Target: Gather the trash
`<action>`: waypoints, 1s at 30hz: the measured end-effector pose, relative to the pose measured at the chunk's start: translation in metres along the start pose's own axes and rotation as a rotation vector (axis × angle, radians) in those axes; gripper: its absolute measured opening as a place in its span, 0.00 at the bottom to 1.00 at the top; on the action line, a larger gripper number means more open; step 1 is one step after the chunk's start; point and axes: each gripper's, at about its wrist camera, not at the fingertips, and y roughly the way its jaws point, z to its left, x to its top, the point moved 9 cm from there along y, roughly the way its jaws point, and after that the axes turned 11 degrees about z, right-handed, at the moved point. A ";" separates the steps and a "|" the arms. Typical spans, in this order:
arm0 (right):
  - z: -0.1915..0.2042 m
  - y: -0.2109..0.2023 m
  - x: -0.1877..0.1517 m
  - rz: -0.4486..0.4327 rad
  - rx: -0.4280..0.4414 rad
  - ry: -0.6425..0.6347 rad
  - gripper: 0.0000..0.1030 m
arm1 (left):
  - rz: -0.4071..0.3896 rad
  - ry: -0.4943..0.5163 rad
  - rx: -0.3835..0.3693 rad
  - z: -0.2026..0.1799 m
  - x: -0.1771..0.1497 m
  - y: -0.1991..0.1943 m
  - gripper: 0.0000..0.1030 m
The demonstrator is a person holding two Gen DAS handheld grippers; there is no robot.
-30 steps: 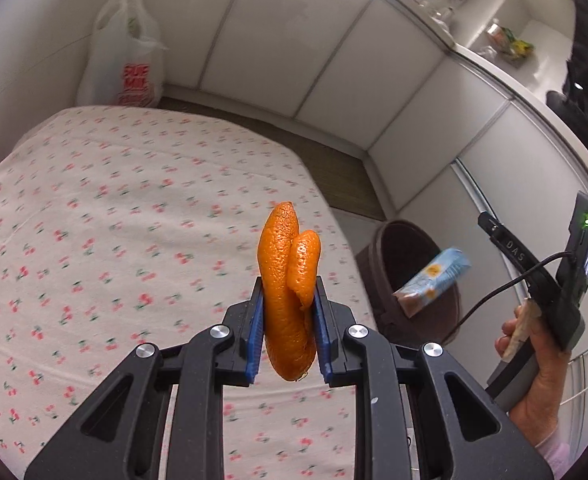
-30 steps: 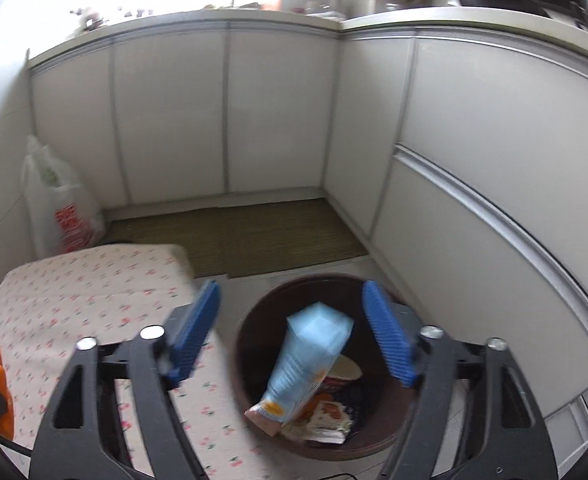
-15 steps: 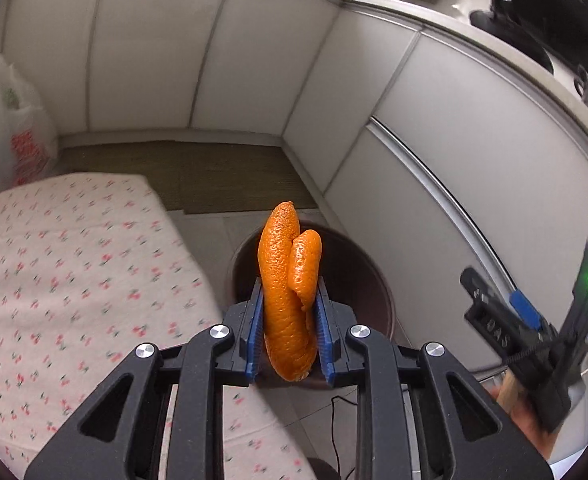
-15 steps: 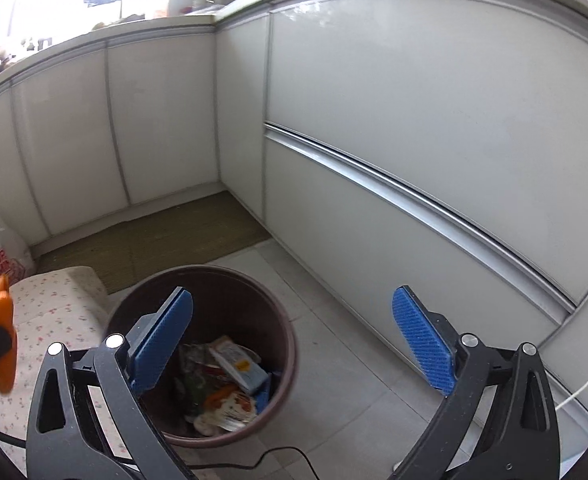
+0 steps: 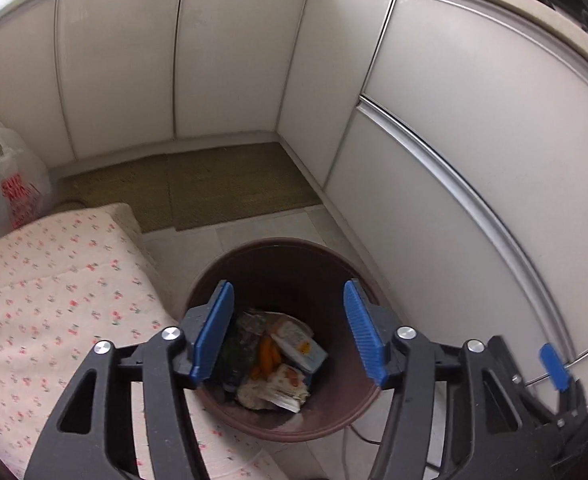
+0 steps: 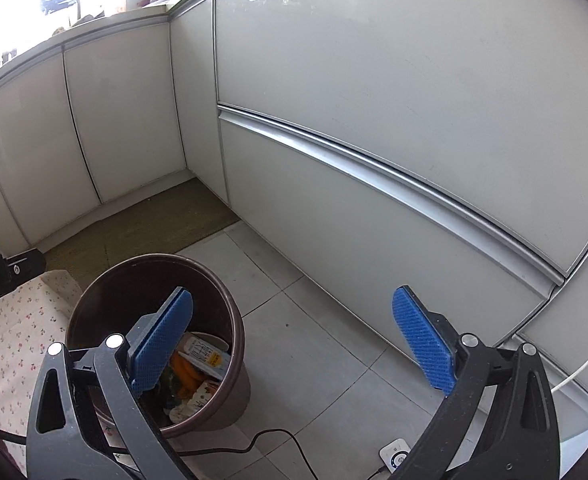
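Note:
A brown round trash bin (image 5: 277,256) stands on the tiled floor beside the table. Inside lie an orange peel (image 5: 269,357), a light blue carton (image 5: 300,346) and other wrappers. My left gripper (image 5: 289,334) is open and empty, right above the bin's mouth. In the right wrist view the bin (image 6: 93,292) is at the lower left, with the peel (image 6: 185,372) and carton (image 6: 205,354) in it. My right gripper (image 6: 294,344) is open and empty, above the floor just right of the bin.
A table with a flowered cloth (image 5: 53,288) adjoins the bin on the left. A white plastic bag (image 5: 5,184) stands in the far left corner. White cabinet fronts (image 6: 374,120) run along the back and right. A black cable (image 6: 277,440) lies on the floor.
My left gripper swung over the bin, opened and let go of the orange peel, which now lies in the bin. My right gripper stayed open and drifted right.

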 end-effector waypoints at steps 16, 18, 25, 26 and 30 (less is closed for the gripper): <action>0.044 -0.067 -0.014 -0.104 0.089 -0.066 0.93 | -0.246 -0.098 0.298 0.070 -0.048 -0.103 0.93; 0.048 -0.085 -0.018 -0.137 0.082 -0.061 0.93 | -0.288 -0.120 0.362 0.081 -0.056 -0.124 0.93; 0.076 -0.143 -0.052 -0.226 0.126 -0.134 0.93 | -0.334 -0.130 0.446 0.115 -0.103 -0.178 0.93; 0.081 -0.150 -0.058 -0.231 0.144 -0.138 0.93 | -0.318 -0.129 0.444 0.118 -0.111 -0.180 0.93; 0.100 -0.170 -0.087 -0.244 0.185 -0.171 0.93 | -0.246 -0.191 0.439 0.145 -0.154 -0.193 0.93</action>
